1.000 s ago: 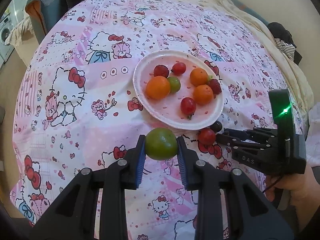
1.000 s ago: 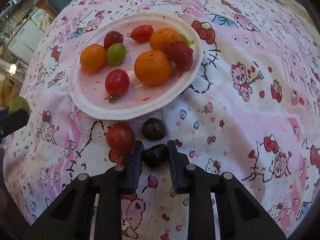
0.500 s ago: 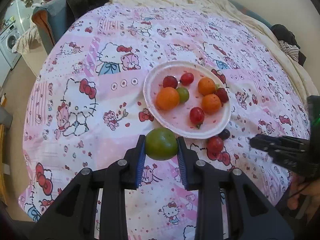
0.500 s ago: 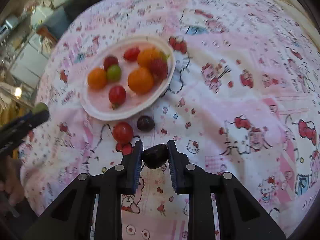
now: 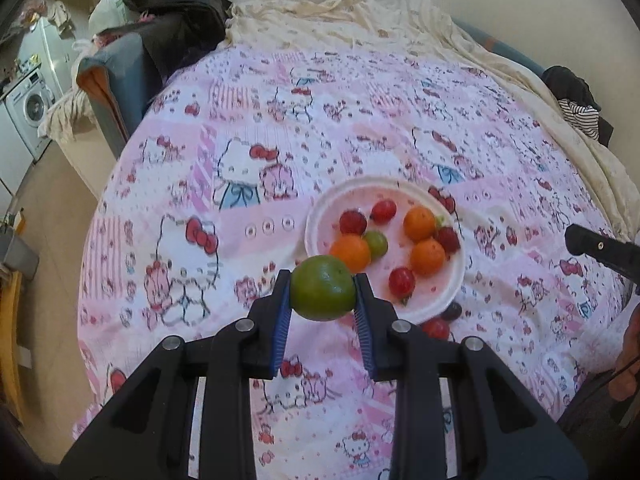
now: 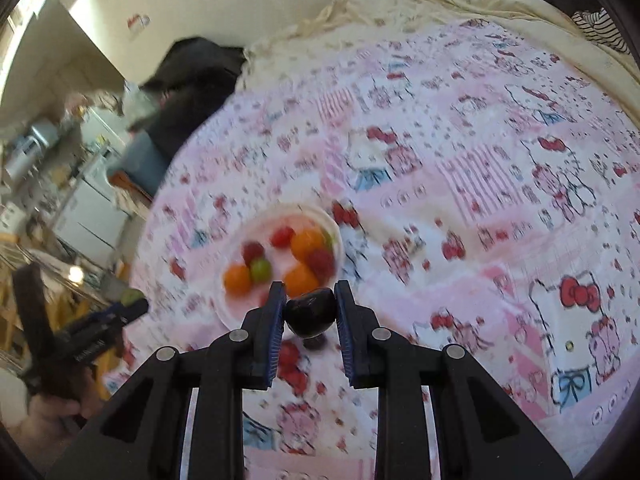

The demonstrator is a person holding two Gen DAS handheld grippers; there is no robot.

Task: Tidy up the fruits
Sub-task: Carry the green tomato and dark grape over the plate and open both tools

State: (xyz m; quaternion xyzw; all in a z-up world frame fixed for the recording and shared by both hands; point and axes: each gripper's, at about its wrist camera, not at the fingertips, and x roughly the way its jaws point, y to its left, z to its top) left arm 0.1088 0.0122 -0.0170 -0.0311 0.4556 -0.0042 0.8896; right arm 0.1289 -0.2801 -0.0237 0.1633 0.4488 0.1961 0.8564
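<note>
**A:** What does the left gripper (image 5: 322, 294) have?

**B:** Its two fingers are clamped on a green citrus fruit (image 5: 322, 293), one blue-ribbed pad on each side. The fruit is held in the air above the pink Hello Kitty bedsheet (image 5: 248, 184), near the closest rim of the white plate (image 5: 316, 220).

**A:** And the right gripper (image 6: 310, 312)?

**B:** Closed on a dark plum (image 6: 311, 312), gripped between its pads and held up above the sheet, with the plate beyond its tips. That view is blurred, so small details are lost.

**A:** What lies on the plate?

**B:** In the left wrist view, three oranges (image 5: 427, 257), a small green fruit (image 5: 376, 243) touching one of them, a red strawberry-like fruit (image 5: 447, 239) by the far-right edge, and three red cherry tomatoes (image 5: 401, 281).

**A:** Anything off the plate?

**B:** Just beside its near rim, a red tomato (image 5: 437, 328) and a dark round fruit (image 5: 452, 312) rest on the sheet close to each other.

**A:** Around the bed?

**B:** A cream blanket (image 5: 360, 20) is bunched along the far side, dark clothing (image 5: 176, 12) is piled at the far-left corner, and a washing machine (image 5: 28, 108) stands at the left edge.
</note>
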